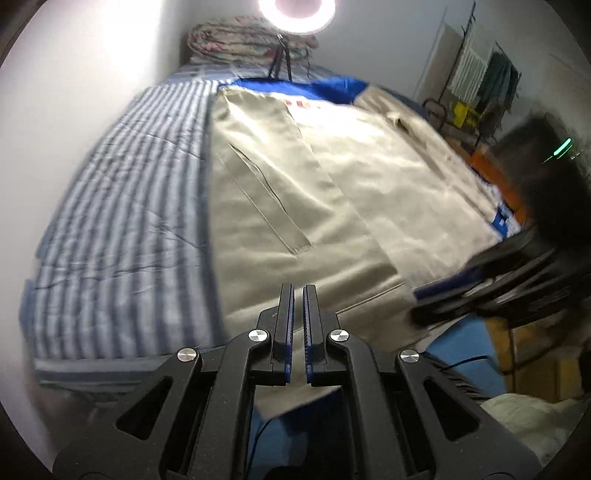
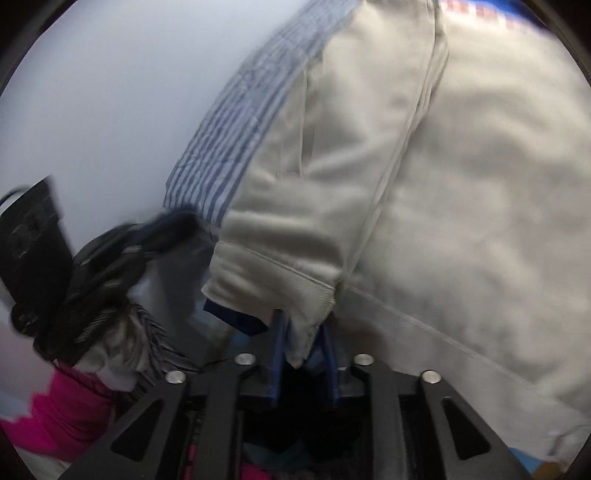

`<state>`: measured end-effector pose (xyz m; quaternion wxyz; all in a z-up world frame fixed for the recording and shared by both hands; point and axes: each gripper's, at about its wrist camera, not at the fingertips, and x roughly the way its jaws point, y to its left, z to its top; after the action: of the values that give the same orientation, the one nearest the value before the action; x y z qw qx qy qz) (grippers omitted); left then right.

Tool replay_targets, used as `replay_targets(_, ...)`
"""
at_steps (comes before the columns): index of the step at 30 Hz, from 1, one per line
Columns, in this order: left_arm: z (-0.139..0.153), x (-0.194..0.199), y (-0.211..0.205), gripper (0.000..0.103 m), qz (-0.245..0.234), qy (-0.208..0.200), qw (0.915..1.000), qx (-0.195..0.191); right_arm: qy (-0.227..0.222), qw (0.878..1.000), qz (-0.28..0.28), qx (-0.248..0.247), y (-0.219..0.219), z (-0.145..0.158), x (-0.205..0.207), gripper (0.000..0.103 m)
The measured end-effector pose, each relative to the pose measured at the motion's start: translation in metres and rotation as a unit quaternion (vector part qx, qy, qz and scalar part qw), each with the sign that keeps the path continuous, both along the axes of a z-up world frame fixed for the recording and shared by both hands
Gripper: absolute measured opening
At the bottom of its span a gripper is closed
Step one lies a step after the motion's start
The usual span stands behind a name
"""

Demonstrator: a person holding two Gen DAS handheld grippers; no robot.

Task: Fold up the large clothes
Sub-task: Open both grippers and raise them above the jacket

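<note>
A beige jacket with a blue collar lies spread flat on a bed with a blue-striped sheet. Its hem reaches the near edge of the bed. My left gripper hovers over the hem, fingers shut, and I see nothing between them. In the right wrist view the jacket fills the frame. Its folded hem corner hangs between the blue pads of my right gripper, which stand apart and do not press the cloth. The left view shows the right gripper blurred at the hem's right end. The right view shows the left gripper blurred beside the hem's left corner.
A folded quilt lies at the head of the bed under a ring light. A white wall runs along the left side. A drying rack with clothes stands at the far right. A pink sleeve shows behind the left gripper.
</note>
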<state>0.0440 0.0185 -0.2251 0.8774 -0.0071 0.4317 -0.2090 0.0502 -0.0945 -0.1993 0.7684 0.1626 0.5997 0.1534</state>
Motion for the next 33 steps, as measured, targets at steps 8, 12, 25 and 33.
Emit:
replay_targets(8, -0.021, 0.008, -0.019, 0.002, -0.017, 0.024, 0.9979, 0.058, -0.081, 0.992, -0.076, -0.054, -0.034, 0.047, -0.024, 0.031)
replay_targets(12, 0.022, 0.004, -0.023, 0.002, -0.004, -0.023, 0.9995, 0.018, -0.115, 0.984, -0.126, -0.053, -0.051, 0.074, -0.037, 0.034)
replay_targets(25, 0.128, 0.004, -0.049, 0.06, -0.046, -0.073, 0.9946, -0.058, -0.19, 0.935, -0.274, -0.117, -0.12, 0.13, -0.108, 0.049)
replay_targets(33, 0.166, -0.011, -0.081, 0.063, -0.044, -0.092, 0.9903, -0.094, -0.169, 0.918, -0.333, -0.134, -0.172, 0.151, -0.173, 0.05)
